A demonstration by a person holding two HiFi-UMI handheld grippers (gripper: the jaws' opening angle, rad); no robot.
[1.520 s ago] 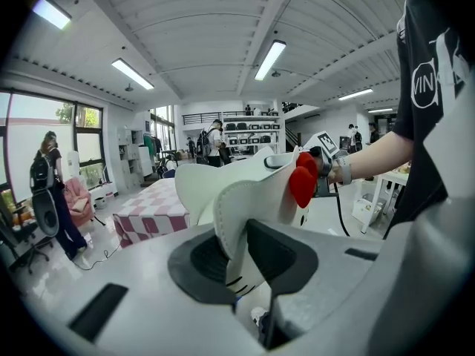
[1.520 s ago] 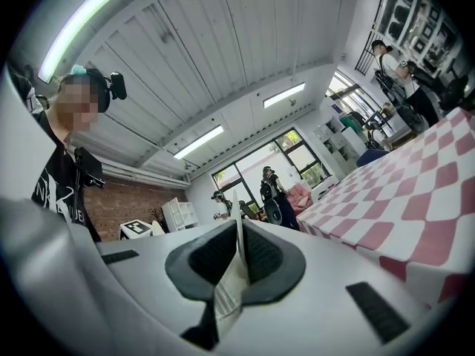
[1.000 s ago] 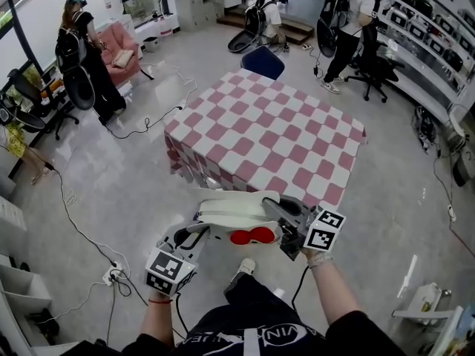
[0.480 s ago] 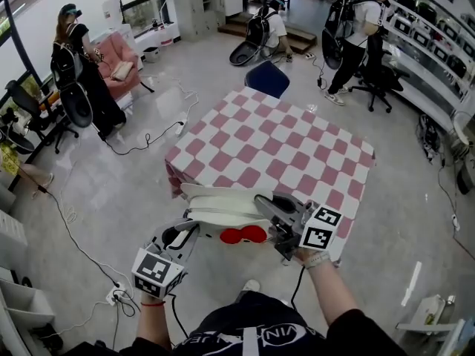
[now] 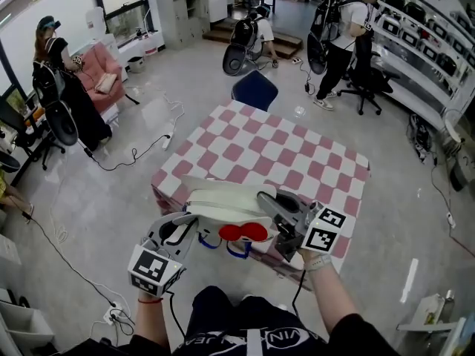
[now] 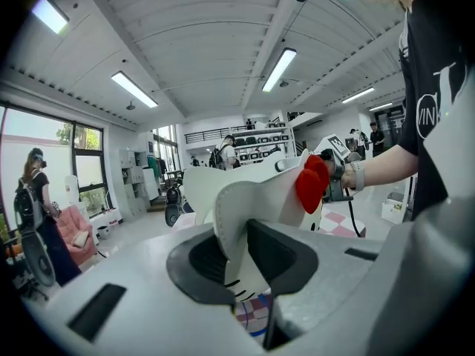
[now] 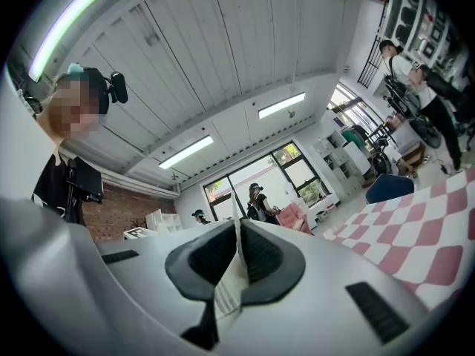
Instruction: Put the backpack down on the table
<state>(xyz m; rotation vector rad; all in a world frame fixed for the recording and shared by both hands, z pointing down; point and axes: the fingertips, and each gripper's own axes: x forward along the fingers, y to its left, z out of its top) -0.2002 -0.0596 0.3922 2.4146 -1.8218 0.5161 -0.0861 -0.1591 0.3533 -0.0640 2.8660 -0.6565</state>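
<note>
A white backpack (image 5: 226, 210) with a red bow (image 5: 243, 232) hangs between both grippers, over the near edge of the pink-and-white checked table (image 5: 297, 158). Blue loops (image 5: 239, 249) dangle under it. My left gripper (image 5: 185, 230) is shut on the bag's left side; in the left gripper view its jaws (image 6: 236, 262) clamp a white ear-shaped flap (image 6: 245, 213), with the bow (image 6: 312, 184) beyond. My right gripper (image 5: 269, 205) is shut on the bag's right side; in the right gripper view (image 7: 237, 262) a thin white fabric edge (image 7: 231, 288) is pinched between the pads.
A blue chair (image 5: 254, 89) stands at the table's far side. People stand at the left (image 5: 56, 87) and far right (image 5: 341, 28); one crouches at the back (image 5: 256, 32). Cables (image 5: 133, 150) run over the floor. Shelves (image 5: 438, 58) line the right wall.
Both grippers and the backpack have come forward and up, from in front of the table to over its near edge. The blue loops now show beneath the bag.
</note>
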